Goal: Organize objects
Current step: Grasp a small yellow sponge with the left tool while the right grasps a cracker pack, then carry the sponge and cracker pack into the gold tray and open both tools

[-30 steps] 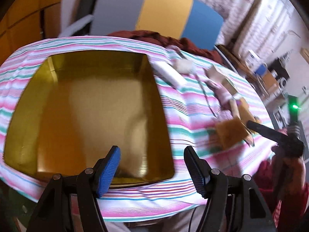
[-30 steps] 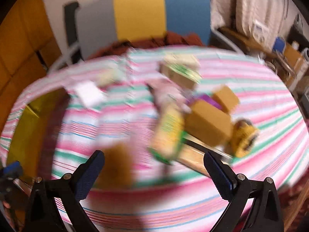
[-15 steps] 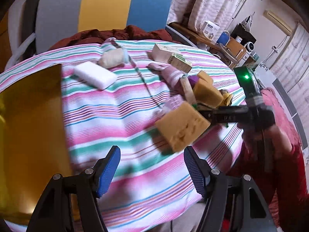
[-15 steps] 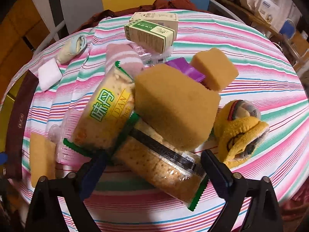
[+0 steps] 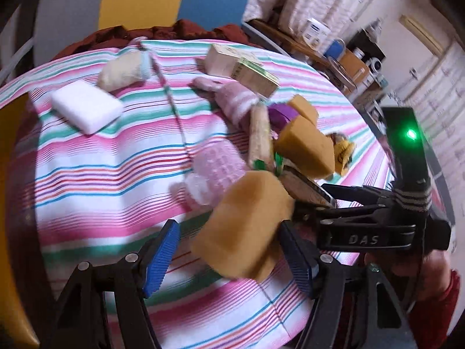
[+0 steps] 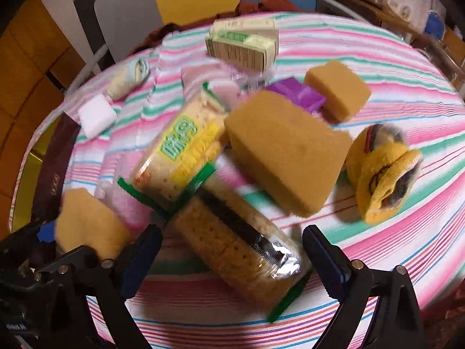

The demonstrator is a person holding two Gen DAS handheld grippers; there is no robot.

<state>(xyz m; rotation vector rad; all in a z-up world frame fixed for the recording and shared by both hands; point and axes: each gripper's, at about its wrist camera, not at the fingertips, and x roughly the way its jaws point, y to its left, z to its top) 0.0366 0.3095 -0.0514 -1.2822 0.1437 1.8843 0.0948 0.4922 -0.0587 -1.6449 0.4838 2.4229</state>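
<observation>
Here, the striped tablecloth (image 6: 407, 93) is spread beneath both claws. A tan sponge (image 5: 247, 226) sits between the left gripper (image 5: 228, 254)'s parted jaws, unpinched; a cracker packet (image 6: 232, 241) lies between the right gripper (image 6: 232, 257)'s jaws, lately widening.

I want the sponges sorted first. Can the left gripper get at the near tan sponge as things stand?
Probably yes: the left gripper is open and already straddles the near tan sponge, nothing lying over it. The right gripper crowds its right side.
</observation>
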